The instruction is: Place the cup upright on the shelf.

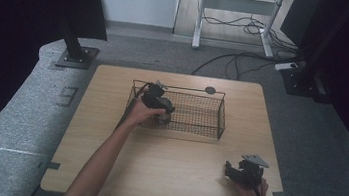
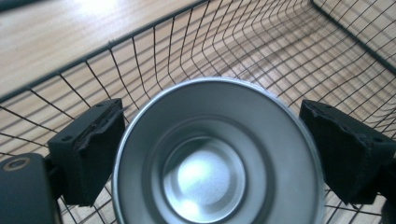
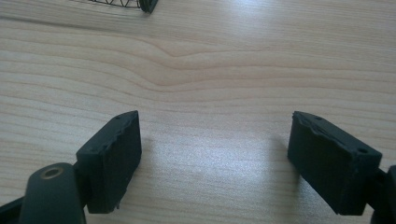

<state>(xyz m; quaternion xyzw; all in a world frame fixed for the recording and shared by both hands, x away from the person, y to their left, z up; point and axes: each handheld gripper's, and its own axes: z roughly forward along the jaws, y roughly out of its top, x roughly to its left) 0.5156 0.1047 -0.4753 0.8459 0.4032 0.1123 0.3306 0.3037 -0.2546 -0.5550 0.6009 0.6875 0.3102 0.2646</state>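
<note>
A black wire basket (image 1: 221, 115) stands on the far half of the wooden table (image 1: 179, 164). My left gripper (image 1: 160, 111) reaches down into the basket's left end. In the left gripper view a shiny metal cup (image 2: 205, 172) stands mouth up on the basket's mesh (image 2: 70, 79), between my left gripper's (image 2: 212, 154) widely spread jaws. Both pads (image 2: 100, 135) sit close beside its rim without visibly pressing it. My right gripper (image 1: 230, 171) rests low at the table's near right, open, with bare wood (image 3: 215, 154) between its pads.
A small dark round disc (image 1: 210, 90) lies on the table behind the basket. A corner of the basket (image 3: 116, 3) shows at the top of the right gripper view. Dark stands and floor cables surround the table's far side.
</note>
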